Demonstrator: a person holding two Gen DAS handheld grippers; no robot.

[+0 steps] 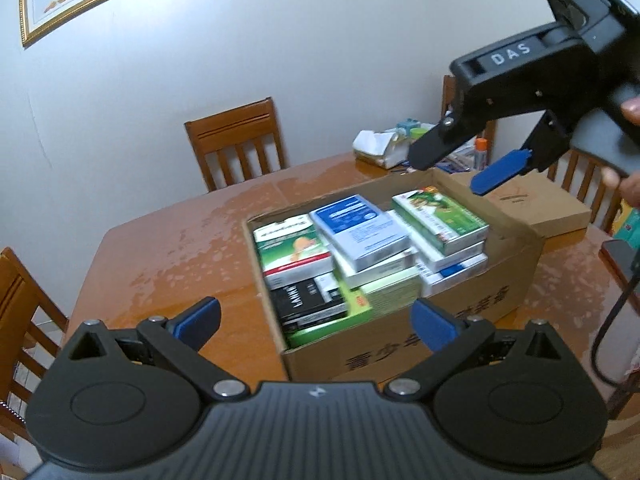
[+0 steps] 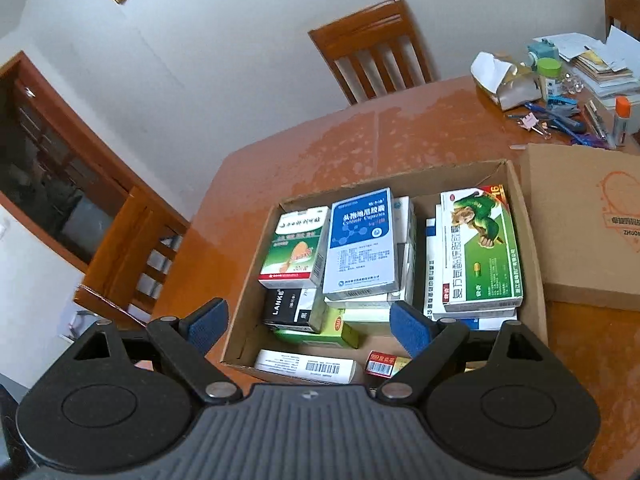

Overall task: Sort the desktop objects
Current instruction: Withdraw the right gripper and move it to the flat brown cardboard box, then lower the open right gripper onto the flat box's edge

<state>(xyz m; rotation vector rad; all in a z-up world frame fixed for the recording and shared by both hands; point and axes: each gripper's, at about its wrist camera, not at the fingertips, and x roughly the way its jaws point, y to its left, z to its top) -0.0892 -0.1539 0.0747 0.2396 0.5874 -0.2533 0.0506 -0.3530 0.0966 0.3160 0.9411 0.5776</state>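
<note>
An open cardboard box (image 1: 508, 276) (image 2: 532, 240) stands on the wooden table, packed with several medicine cartons. On top lie a blue-and-white carton (image 1: 360, 226) (image 2: 362, 240), a green carton with a cartoon figure (image 1: 440, 216) (image 2: 480, 248), a green-and-orange carton (image 2: 294, 248) and a black carton (image 2: 288, 310). My left gripper (image 1: 316, 322) hovers open over the box's near left corner, nothing between its pads. My right gripper (image 2: 308, 328) (image 1: 460, 174) is open too, above the box's near side; in the left wrist view it hangs over the box's far right corner.
A flat closed cardboard box (image 2: 588, 224) lies right of the open one. Desk clutter sits at the table's far right: crumpled paper (image 2: 500, 76), pens, clips, a green-capped bottle (image 2: 549, 74), stacked papers. Wooden chairs (image 1: 236, 140) (image 2: 372, 52) ring the table (image 1: 168, 248). A cable (image 1: 612, 320) hangs at right.
</note>
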